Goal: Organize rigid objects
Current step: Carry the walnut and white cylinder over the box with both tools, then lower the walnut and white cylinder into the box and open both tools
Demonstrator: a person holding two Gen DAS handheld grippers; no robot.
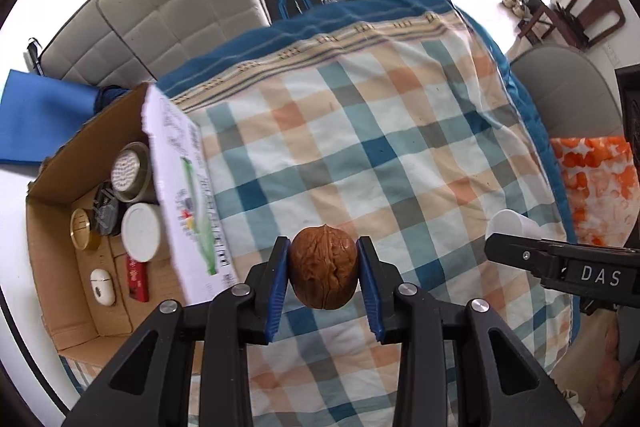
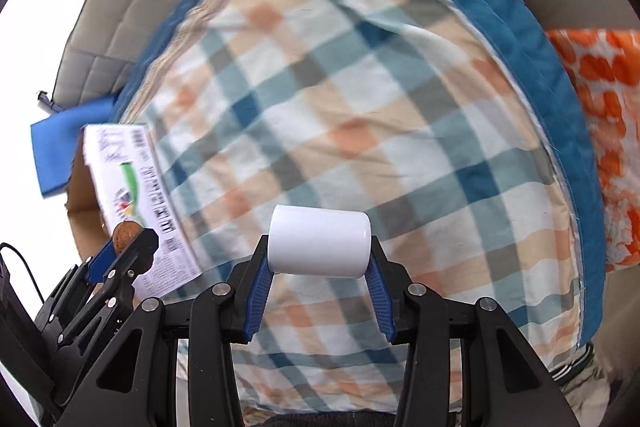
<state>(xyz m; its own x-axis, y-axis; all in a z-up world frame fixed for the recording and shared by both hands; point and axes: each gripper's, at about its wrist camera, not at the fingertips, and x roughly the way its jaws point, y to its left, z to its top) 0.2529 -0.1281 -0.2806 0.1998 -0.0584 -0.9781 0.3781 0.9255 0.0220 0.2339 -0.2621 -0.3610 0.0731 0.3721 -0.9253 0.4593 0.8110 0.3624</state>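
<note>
Walnut clamped between the blue pads of the left gripper, jaws narrowed to the nut's width, one pad on each side of the shell; seam runs upright. It hangs over the checked cloth, near the front edge, just right of the box.

Box is cardboard, open, at the left edge of the cloth; its white printed flap leans toward the cloth. Inside: a round tin at the far end, a white lid near the flap, a gold disc to its left, a dark item between them (cannot identify), a white earbud case and a red packet at the near end.

White cup lies sideways in the right gripper, jaws spread wide and pressing on its two ends. It is held above the cloth, right of the walnut and well apart from it. From the right wrist view the left gripper with the nut shows at the lower left, in front of the flap
</note>
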